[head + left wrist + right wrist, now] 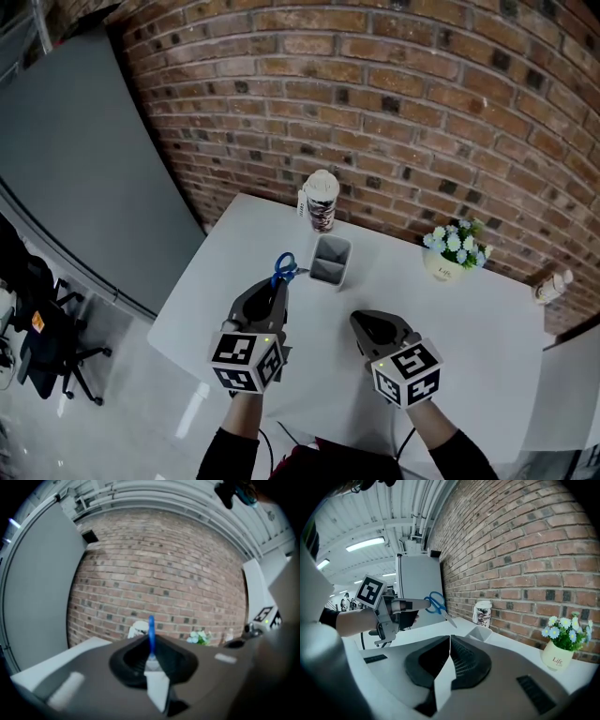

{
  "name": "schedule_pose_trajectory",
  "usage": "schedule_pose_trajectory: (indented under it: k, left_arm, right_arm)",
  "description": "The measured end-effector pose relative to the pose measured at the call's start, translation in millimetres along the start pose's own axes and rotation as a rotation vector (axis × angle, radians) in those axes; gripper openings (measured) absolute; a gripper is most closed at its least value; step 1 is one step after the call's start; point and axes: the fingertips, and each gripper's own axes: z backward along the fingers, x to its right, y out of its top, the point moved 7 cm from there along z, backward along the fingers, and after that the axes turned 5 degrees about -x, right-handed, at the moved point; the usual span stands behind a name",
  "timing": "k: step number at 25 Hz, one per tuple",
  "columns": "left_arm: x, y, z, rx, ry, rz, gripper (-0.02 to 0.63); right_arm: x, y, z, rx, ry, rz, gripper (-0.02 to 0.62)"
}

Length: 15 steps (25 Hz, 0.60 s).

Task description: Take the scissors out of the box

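Plainly, the left gripper has its jaws pinched narrow on the blue-handled metal scissors, gripping them by the handle end; the blue loops stick out past the fingertips, and the right gripper view shows the blade tip slanting down toward the small grey open-topped rectangular box; the scissors are clear of that box, held in the air just to its left above the white rectangular table; the right gripper hangs over the table near the box, jaws pressed together on nothing; behind the box stands a white patterned cup, and off to the right a small white pot of pale flowers, both before a red brick wall.
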Motion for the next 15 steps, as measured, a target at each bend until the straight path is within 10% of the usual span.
schedule_pose_trajectory:
  k: [15]
  left_arm:
    - [25, -3, 77, 0.029, 0.051, -0.014, 0.029]
  right_arm:
    - [-40, 6, 37, 0.053, 0.032, 0.061, 0.009]
